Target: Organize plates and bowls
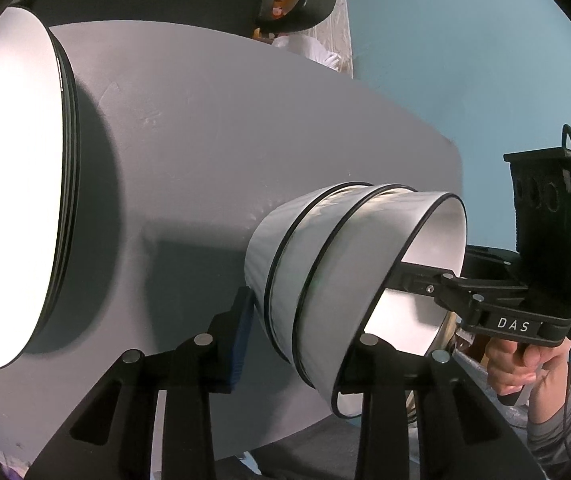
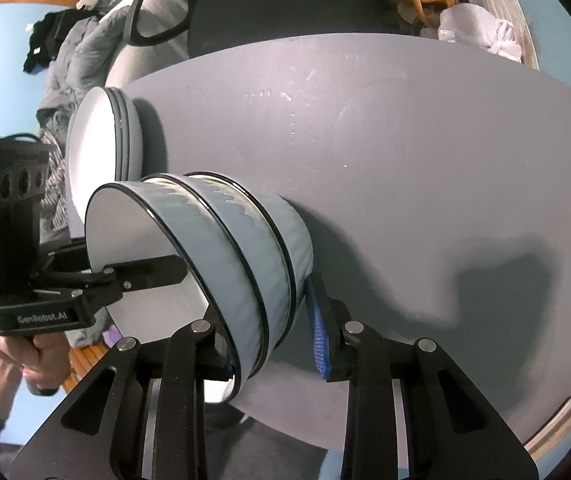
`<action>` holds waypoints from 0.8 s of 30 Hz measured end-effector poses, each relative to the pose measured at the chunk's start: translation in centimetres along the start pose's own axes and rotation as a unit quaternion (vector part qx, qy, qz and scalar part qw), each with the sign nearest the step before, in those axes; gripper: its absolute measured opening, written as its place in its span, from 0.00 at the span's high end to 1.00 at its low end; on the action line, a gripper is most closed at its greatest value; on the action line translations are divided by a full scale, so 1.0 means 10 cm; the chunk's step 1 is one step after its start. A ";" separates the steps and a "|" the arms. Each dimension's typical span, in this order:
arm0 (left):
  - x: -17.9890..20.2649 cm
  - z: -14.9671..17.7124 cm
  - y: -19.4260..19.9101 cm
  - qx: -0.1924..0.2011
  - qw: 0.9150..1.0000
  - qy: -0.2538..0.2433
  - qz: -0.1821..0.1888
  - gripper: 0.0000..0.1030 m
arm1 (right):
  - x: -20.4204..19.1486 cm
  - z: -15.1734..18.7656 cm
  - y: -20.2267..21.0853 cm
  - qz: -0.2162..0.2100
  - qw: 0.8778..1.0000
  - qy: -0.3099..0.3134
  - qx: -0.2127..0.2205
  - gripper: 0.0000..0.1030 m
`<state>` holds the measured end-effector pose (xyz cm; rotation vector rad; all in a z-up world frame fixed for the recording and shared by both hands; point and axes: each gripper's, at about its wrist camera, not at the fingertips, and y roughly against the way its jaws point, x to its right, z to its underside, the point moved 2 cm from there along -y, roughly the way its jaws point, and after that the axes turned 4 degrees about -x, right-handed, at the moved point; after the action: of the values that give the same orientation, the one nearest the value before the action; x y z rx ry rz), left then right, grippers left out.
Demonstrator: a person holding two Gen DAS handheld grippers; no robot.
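Three nested grey bowls (image 1: pixel 337 280) with black rims stand stacked on the grey table (image 1: pixel 205 140); they also show in the right wrist view (image 2: pixel 221 248). My left gripper (image 1: pixel 301 344) straddles the stack wall, one finger inside the top bowl, one outside near the base. My right gripper (image 2: pixel 269 344) straddles the opposite wall the same way. Each gripper shows in the other's view, reaching into the top bowl. A stack of white plates (image 1: pixel 13 184) sits on the table beyond; it also shows in the right wrist view (image 2: pixel 101 148).
The table edge (image 2: pixel 285 432) lies close to the bowls. A black chair (image 2: pixel 157 12) and clothes stand beyond the table. A blue wall (image 1: pixel 465 60) is behind.
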<state>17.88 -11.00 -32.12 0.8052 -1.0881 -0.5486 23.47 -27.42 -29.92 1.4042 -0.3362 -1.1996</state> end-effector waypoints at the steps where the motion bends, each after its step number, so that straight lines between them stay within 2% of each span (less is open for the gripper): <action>1: -0.01 0.00 0.00 -0.002 1.000 0.004 -0.001 0.69 | 0.00 0.00 0.01 0.001 1.000 0.002 0.001 0.73; 13: 0.01 0.06 0.02 -0.002 1.000 0.016 -0.001 0.69 | -0.09 0.02 -0.03 0.000 1.000 -0.011 -0.002 0.73; 24: -0.04 0.05 0.18 0.015 1.000 0.026 0.000 0.69 | -0.32 -0.04 0.02 0.007 1.000 0.011 -0.002 0.73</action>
<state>17.24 -9.78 -30.82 0.8407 -1.0512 -0.5097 22.54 -24.71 -28.43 1.4086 -0.3280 -1.1712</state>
